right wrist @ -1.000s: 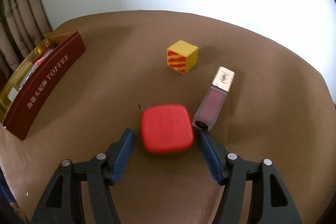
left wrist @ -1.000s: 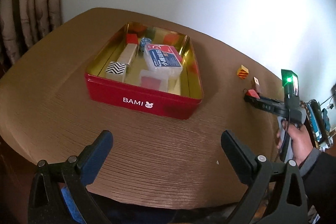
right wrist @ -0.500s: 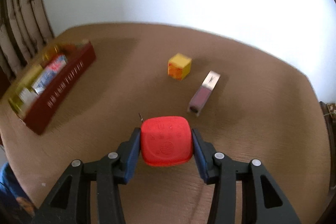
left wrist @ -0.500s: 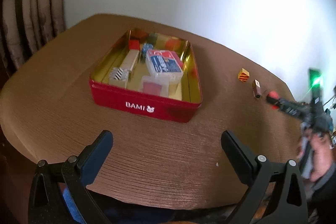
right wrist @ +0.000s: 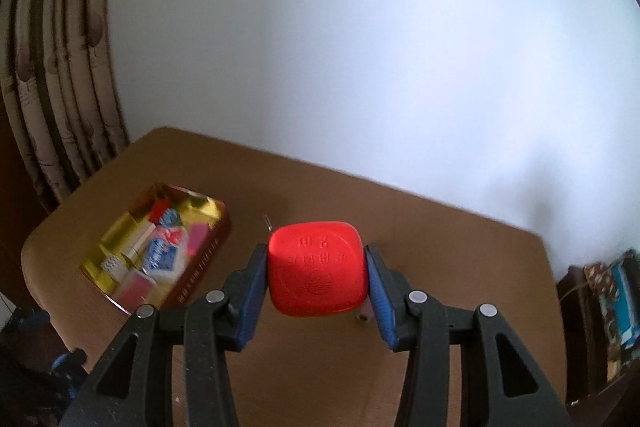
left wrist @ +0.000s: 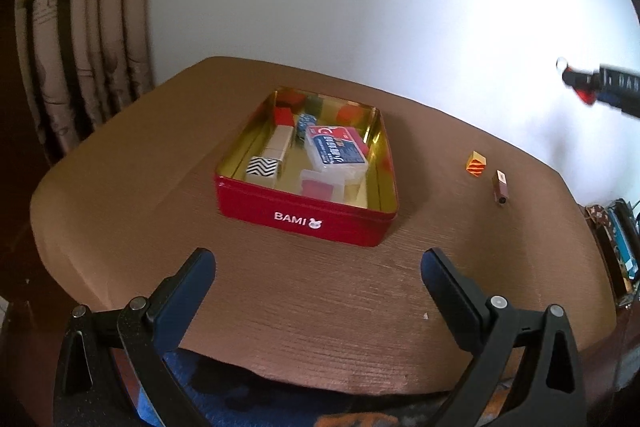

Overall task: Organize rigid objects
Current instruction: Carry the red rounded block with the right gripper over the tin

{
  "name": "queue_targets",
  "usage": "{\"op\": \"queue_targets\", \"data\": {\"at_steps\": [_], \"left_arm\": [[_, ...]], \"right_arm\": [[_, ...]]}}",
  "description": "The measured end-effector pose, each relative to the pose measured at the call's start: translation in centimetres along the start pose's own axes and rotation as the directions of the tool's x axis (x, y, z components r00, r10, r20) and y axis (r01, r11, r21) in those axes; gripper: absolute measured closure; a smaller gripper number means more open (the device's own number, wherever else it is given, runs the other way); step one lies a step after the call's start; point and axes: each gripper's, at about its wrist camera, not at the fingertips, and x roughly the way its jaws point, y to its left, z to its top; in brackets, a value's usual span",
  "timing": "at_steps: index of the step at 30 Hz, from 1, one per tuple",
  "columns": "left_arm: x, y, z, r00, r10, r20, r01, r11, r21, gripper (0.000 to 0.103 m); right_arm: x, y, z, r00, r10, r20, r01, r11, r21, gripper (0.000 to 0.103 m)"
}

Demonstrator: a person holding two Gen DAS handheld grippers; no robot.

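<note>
Right gripper (right wrist: pixel 316 277) is clamped on the rounded red plastic block (right wrist: pixel 317 269), up off the brown wooden table (left wrist: pixel 320 287).

Left gripper (left wrist: pixel 318 281) has its jaws wide apart, holding nothing, just in front of the red metal BAMI tin (left wrist: pixel 306 215). The yellow cube with red stripes (left wrist: pixel 476 164) and the small dark-red lipstick tube (left wrist: pixel 500 187) sit to the right of that tin, well apart from it.

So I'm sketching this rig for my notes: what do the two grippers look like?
Both have black, triangular-framed arms with silver rivets. The left gripper has dark blue-black fingers; the right gripper has bright blue ribbed pads. No cables or sleeves show.
</note>
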Motion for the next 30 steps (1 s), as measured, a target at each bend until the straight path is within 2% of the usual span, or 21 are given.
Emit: {"op": "queue_targets", "data": {"at_steps": [6,12,21,30], "left_arm": [[-0.8,0.9,-0.9,1.000,0.004,-0.014,-0.005,1.000,-0.025,0.001],[-1.3,2.0,-0.7,1.000,0.012,-0.010,-0.012,0.998,-0.054,0.001],[-1.7,5.3,1.4,0.995,0.093,0.029,-0.090,0.990,-0.110,0.001],[-1.1,6.9,1.7,0.996,0.087,0.009,-0.084,0.979,-0.184,0.001]], "right_arm": [[-1.8,2.8,2.6,0.999,0.003,0.041,-0.001,0.999,-0.047,0.056],[-2.2,7.3,4.1,0.998,0.030,0.049,-0.025,0.993,-0.113,0.056],[-1.2,12.7,4.7,0.998,0.045,0.038,-0.037,0.979,-0.201,0.056],[0.1,16.9,4.1,0.999,0.053,0.013,-0.048,0.968,-0.245,0.055]]}}
